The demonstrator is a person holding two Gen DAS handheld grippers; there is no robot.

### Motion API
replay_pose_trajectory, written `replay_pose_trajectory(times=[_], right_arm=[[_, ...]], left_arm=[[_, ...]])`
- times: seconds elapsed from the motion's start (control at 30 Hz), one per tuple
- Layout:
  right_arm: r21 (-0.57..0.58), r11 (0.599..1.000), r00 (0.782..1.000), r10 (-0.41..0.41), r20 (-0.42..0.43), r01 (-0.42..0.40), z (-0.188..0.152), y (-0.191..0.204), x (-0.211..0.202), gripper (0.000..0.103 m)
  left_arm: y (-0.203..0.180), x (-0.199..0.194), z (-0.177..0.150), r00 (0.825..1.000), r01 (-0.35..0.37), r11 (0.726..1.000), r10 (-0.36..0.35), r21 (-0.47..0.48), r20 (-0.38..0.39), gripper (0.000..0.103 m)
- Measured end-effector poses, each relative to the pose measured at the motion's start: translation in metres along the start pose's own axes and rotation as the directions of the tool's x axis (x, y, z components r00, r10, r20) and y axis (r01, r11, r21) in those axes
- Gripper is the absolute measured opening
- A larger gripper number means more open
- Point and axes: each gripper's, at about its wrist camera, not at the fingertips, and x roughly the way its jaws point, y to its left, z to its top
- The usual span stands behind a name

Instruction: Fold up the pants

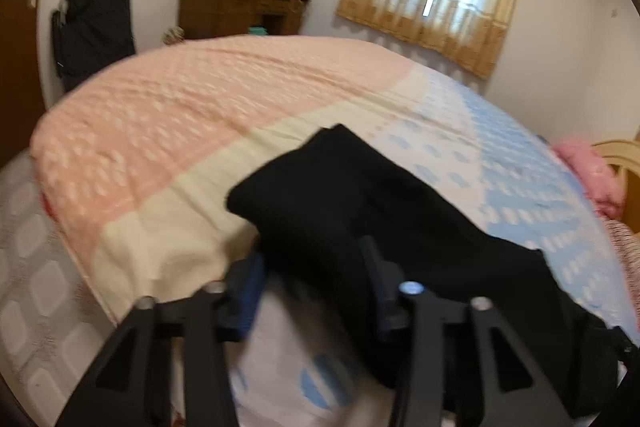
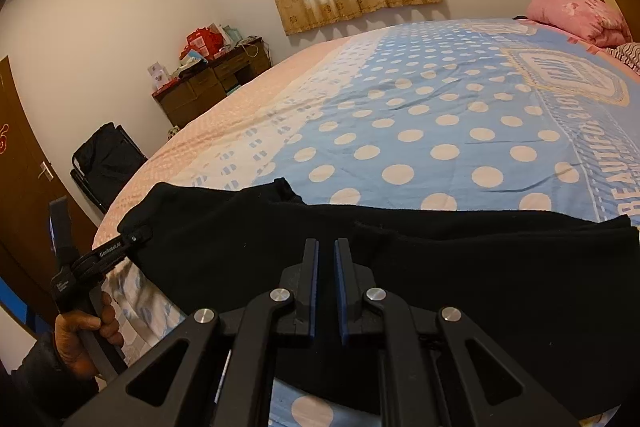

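Black pants (image 2: 400,259) lie stretched along the near edge of the bed (image 2: 420,115), one end hanging toward the bed's corner.

Left gripper (image 1: 316,267): fingers (image 1: 252,283) narrowed around the pant end, fabric between them. Left view is blurred, so whether the pads truly bite the cloth cannot be told; in the right view the tip sits at the fabric's edge.

Right gripper (image 2: 326,283): fingers nearly together, only a thin gap; they lie over the cloth, nothing visibly pinched.

Risks, as judged:
- shallow left bite at the hem, so the cloth slips out when lifted
- only one layer caught, giving a skewed fold
- right side not holding, so the whole garment drags instead of folding
- the near edge slides off the bed
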Motion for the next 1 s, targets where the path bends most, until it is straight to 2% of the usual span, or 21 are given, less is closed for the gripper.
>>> replay_pose_trajectory(times=[0.03,0.07,0.17,0.37,0.5,0.57,0.67,0.77,0.9,0.97,1.0], right_arm=[[0.004,1.0,1.0,-0.002,0.001,0.002,0.0,-0.001,0.0,0.008],[0.007,1.0,1.0,-0.004,0.002,0.004,0.0,-0.002,-0.001,0.008],[0.044,0.999,1.0,-0.023,0.008,0.023,-0.001,-0.012,-0.004,0.008],[0.116,0.991,0.997,-0.074,0.035,0.069,-0.001,-0.036,-0.017,0.008],[0.14,0.983,0.991,-0.124,0.052,0.116,-0.001,-0.052,-0.029,0.008],[0.166,0.976,0.986,-0.153,0.063,0.141,-0.002,-0.064,-0.039,0.008],[0.209,0.962,0.978,-0.192,0.076,0.173,-0.005,-0.081,-0.053,0.008],[0.239,0.948,0.968,-0.236,0.084,0.211,-0.01,-0.097,-0.07,0.008],[0.276,0.929,0.957,-0.277,0.085,0.244,-0.02,-0.114,-0.088,0.008],[0.295,0.921,0.952,-0.292,0.087,0.256,-0.025,-0.122,-0.095,0.008],[0.303,0.915,0.949,-0.304,0.088,0.265,-0.027,-0.125,-0.099,0.008]], left_arm=[[0.0,0.001,0.0,1.0,0.024,1.0,-0.024,-0.004,-0.007,0.028],[0.001,0.002,0.0,0.999,0.047,0.999,-0.048,-0.012,-0.015,0.025],[-0.001,0.003,0.001,0.998,0.056,0.998,-0.056,-0.013,-0.018,0.023],[-0.027,-0.007,0.01,0.998,0.062,0.994,-0.064,0.09,0.015,0.019],[-0.056,-0.02,0.019,0.988,0.134,0.977,-0.144,0.167,0.048,0.018],[-0.075,-0.028,0.019,0.978,0.183,0.96,-0.199,0.214,0.057,0.018],[-0.11,-0.038,0.014,0.952,0.278,0.913,-0.304,0.298,0.043,0.018],[-0.148,-0.051,-0.002,0.911,0.384,0.843,-0.413,0.378,-0.003,0.018],[-0.203,-0.064,-0.034,0.845,0.5,0.714,-0.527,0.49,-0.094,0.018],[-0.22,-0.069,-0.046,0.814,0.548,0.663,-0.562,0.509,-0.144,0.018],[-0.233,-0.071,-0.057,0.797,0.573,0.629,-0.576,0.525,-0.18,0.018]])
